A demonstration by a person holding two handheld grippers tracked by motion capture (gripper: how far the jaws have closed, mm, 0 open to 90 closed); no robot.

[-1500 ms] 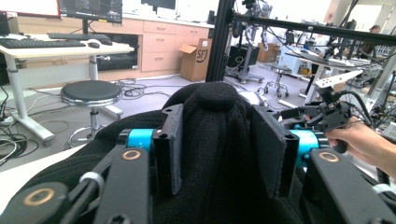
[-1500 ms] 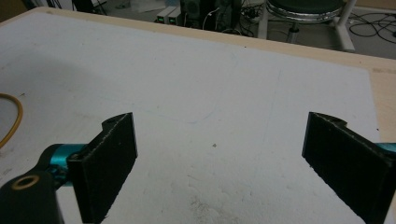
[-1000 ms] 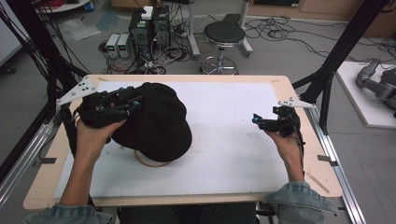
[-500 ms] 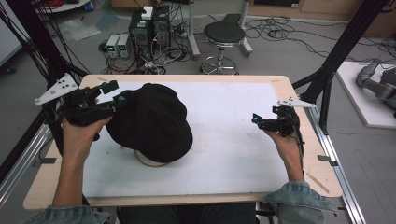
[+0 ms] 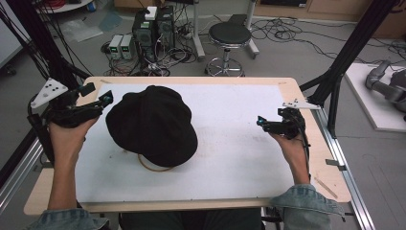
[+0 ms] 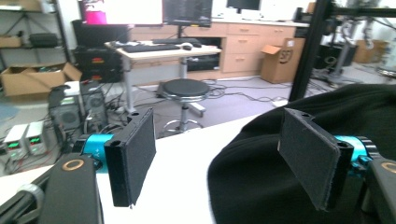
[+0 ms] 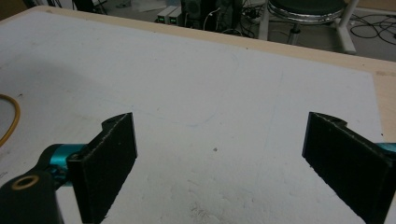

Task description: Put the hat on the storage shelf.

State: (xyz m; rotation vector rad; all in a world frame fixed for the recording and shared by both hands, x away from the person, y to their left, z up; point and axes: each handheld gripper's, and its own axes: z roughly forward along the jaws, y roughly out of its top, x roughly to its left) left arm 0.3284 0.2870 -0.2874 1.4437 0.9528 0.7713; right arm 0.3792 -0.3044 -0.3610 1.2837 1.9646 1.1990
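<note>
A black cap (image 5: 151,124) lies on the white mat (image 5: 239,143), left of centre, and partly covers a thin tan ring (image 5: 153,166). My left gripper (image 5: 103,99) hovers just off the cap's left edge, open and holding nothing. In the left gripper view the cap (image 6: 252,177) sits behind the right jaw, and my left gripper (image 6: 219,140) has its jaws spread wide. My right gripper (image 5: 261,122) rests at the mat's right side, far from the cap. It is open over bare mat in the right gripper view (image 7: 219,144), where the ring (image 7: 14,116) curves at the left edge.
The wooden table (image 5: 306,96) borders the mat on all sides. Black frame posts (image 5: 354,52) rise at both back corners. A round stool (image 5: 230,36) and power supplies (image 5: 122,45) stand on the floor behind the table.
My left gripper has drawn back to the left, from above the cap to beside its edge. The cap and my right gripper have stayed put.
</note>
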